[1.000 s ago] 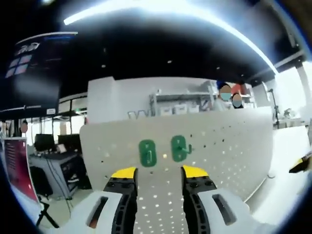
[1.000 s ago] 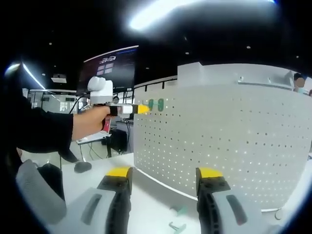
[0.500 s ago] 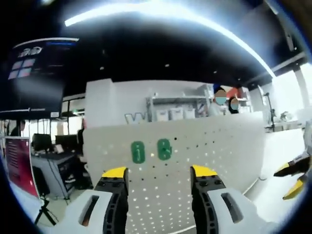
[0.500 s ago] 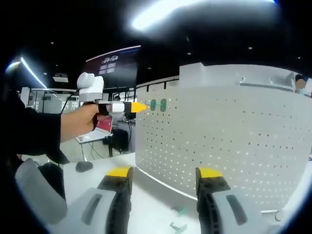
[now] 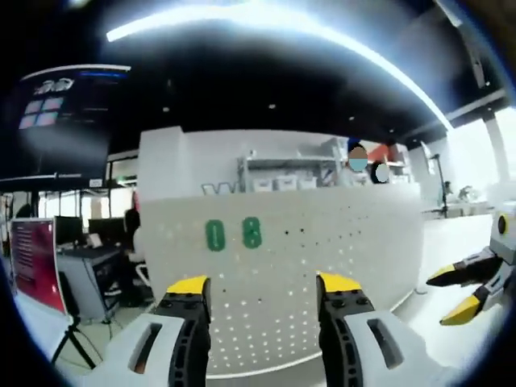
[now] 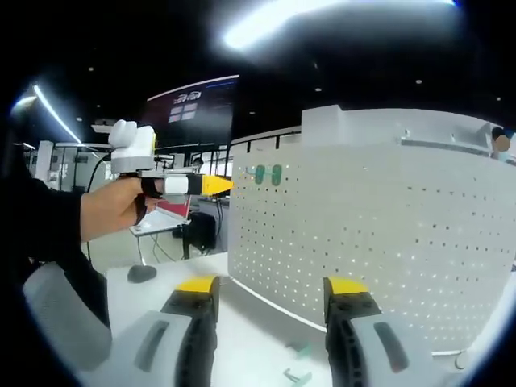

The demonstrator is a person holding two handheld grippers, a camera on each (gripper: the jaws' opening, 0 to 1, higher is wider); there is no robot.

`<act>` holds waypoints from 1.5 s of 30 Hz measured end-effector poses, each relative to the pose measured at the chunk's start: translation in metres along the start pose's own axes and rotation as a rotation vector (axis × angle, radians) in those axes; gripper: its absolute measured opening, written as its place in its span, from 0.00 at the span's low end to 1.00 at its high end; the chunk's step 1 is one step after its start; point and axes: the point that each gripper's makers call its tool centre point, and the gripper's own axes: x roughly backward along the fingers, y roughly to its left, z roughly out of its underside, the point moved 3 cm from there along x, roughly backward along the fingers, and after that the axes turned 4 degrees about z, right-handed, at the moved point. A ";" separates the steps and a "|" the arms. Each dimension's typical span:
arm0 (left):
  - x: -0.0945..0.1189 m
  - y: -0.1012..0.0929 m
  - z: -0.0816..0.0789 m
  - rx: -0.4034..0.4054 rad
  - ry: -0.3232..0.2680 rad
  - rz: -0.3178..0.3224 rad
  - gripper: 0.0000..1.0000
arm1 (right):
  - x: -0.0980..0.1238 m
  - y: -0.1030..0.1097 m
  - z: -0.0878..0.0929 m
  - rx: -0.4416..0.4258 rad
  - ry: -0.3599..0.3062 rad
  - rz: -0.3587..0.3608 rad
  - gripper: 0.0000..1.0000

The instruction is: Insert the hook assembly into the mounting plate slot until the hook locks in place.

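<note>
White perforated pegboard point(image 5: 322, 258) carries two green plates point(image 5: 234, 234) (glossy, rounded). Small green parts point(image 6: 294, 363) lie at its foot. Left gripper point(image 5: 262, 294) and right gripper point(image 6: 270, 294) gape, empty.

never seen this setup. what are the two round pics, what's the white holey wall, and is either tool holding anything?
No robot here: a person holds a two-fingered tool in each hand, and a fisheye camera rides on each tool, looking out along its yellow-tipped black fingers.

The left gripper view looks straight at an upright white perforated pegboard with two small green mounting plates high on it. The left gripper is open, nothing between its fingers. The right tool pokes in at the right edge.

The right gripper view sees the same board at an angle. The right gripper is also open and empty. At left, the person's hand aims the left tool at the plates. On the white table near the board lie small green hook parts, too small to detail.
</note>
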 end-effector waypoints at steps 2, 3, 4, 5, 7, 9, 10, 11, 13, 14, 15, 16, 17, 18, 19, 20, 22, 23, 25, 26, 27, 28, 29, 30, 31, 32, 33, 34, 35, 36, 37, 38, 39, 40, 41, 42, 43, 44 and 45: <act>0.005 -0.005 0.003 0.004 0.006 0.005 0.54 | 0.000 0.001 0.001 0.002 0.002 -0.003 0.50; 0.009 -0.007 0.004 0.007 0.008 0.007 0.54 | 0.000 0.002 0.001 0.003 0.002 -0.004 0.50; 0.011 -0.008 0.005 0.010 0.009 0.008 0.54 | 0.000 0.002 0.001 0.005 0.003 -0.006 0.50; 0.014 -0.010 0.006 0.013 0.011 0.009 0.54 | 0.000 0.003 0.001 0.005 0.003 -0.008 0.50; 0.019 -0.012 0.006 0.017 0.014 0.008 0.54 | 0.000 0.003 0.002 0.006 0.005 -0.012 0.50; 0.023 -0.014 0.007 0.021 0.015 0.009 0.54 | -0.001 0.004 0.003 0.006 0.009 -0.016 0.50; 0.027 -0.015 0.007 0.024 0.016 0.011 0.54 | -0.001 0.005 0.003 0.008 0.009 -0.017 0.50; 0.029 -0.017 0.008 0.025 0.017 0.012 0.54 | -0.001 0.005 0.003 0.008 0.009 -0.018 0.50; 0.035 -0.021 0.012 0.023 0.023 0.018 0.54 | 0.000 0.005 0.004 0.010 0.012 -0.020 0.49; 0.039 -0.022 0.014 0.024 0.026 0.020 0.54 | 0.000 0.006 0.004 0.011 0.013 -0.020 0.49; 0.041 -0.023 0.016 0.028 0.028 0.022 0.54 | 0.000 0.007 0.006 0.012 0.016 -0.023 0.49; 0.043 -0.025 0.017 0.031 0.030 0.026 0.54 | -0.001 0.007 0.007 0.013 0.019 -0.024 0.49; 0.046 -0.028 0.018 0.032 0.032 0.030 0.54 | -0.001 0.008 0.008 0.016 0.023 -0.027 0.49; 0.049 -0.031 0.021 0.031 0.036 0.032 0.54 | -0.001 0.009 0.009 0.018 0.026 -0.030 0.49; 0.051 -0.033 0.022 0.032 0.036 0.035 0.54 | -0.002 0.010 0.010 0.018 0.029 -0.032 0.49; 0.054 -0.037 0.025 0.033 0.036 0.042 0.54 | -0.002 0.011 0.011 0.019 0.033 -0.036 0.49; 0.059 -0.042 0.030 0.035 0.046 0.051 0.54 | -0.003 0.012 0.015 0.024 0.042 -0.039 0.48; 0.059 -0.043 0.035 0.043 0.050 0.057 0.54 | -0.004 0.013 0.016 0.024 0.047 -0.042 0.48; 0.063 -0.048 0.040 0.049 0.057 0.067 0.53 | -0.005 0.014 0.020 0.023 0.059 -0.046 0.48; 0.065 -0.051 0.042 0.051 0.059 0.073 0.54 | -0.005 0.015 0.021 0.023 0.064 -0.048 0.48; 0.066 -0.054 0.044 0.052 0.063 0.080 0.53 | -0.005 0.016 0.022 0.022 0.066 -0.052 0.48; 0.068 -0.056 0.045 0.052 0.065 0.085 0.53 | -0.005 0.017 0.022 0.023 0.068 -0.054 0.48; 0.069 -0.058 0.046 0.053 0.065 0.088 0.53 | -0.005 0.018 0.023 0.027 0.070 -0.056 0.48; 0.071 -0.060 0.047 0.053 0.064 0.092 0.53 | -0.005 0.019 0.024 0.030 0.074 -0.058 0.48; 0.072 -0.060 0.048 0.053 0.064 0.095 0.53 | -0.005 0.020 0.025 0.030 0.077 -0.061 0.48; 0.073 -0.061 0.049 0.056 0.062 0.098 0.53 | -0.005 0.020 0.026 0.030 0.081 -0.062 0.48; 0.074 -0.061 0.050 0.057 0.063 0.100 0.53 | -0.005 0.020 0.027 0.031 0.085 -0.062 0.48; 0.075 -0.061 0.051 0.057 0.063 0.100 0.53 | -0.005 0.021 0.028 0.033 0.091 -0.064 0.48; 0.076 -0.061 0.052 0.056 0.064 0.101 0.53 | -0.005 0.021 0.029 0.034 0.096 -0.064 0.48; 0.076 -0.061 0.053 0.056 0.067 0.103 0.53 | -0.005 0.020 0.031 0.034 0.103 -0.064 0.48; 0.077 -0.061 0.053 0.058 0.071 0.106 0.53 | -0.004 0.020 0.031 0.034 0.104 -0.063 0.48; 0.077 -0.060 0.052 0.051 0.067 0.105 0.52 | -0.004 0.019 0.032 0.034 0.108 -0.061 0.48; 0.078 -0.059 0.050 0.034 0.060 0.102 0.52 | -0.004 0.018 0.032 0.033 0.110 -0.059 0.48; 0.078 -0.058 0.051 0.028 0.062 0.101 0.52 | -0.003 0.016 0.033 0.034 0.111 -0.055 0.48; 0.078 -0.058 0.051 0.028 0.063 0.101 0.52 | -0.003 0.014 0.033 0.035 0.113 -0.051 0.48; 0.079 -0.058 0.051 0.031 0.063 0.101 0.52 | -0.002 0.011 0.034 0.037 0.116 -0.046 0.48; 0.079 -0.058 0.051 0.037 0.061 0.104 0.52 | -0.002 0.009 0.034 0.038 0.118 -0.042 0.48; 0.079 -0.058 0.051 0.036 0.061 0.105 0.52 | -0.001 0.007 0.035 0.038 0.120 -0.038 0.47; 0.079 -0.059 0.051 0.033 0.063 0.107 0.52 | -0.001 0.004 0.036 0.035 0.124 -0.031 0.47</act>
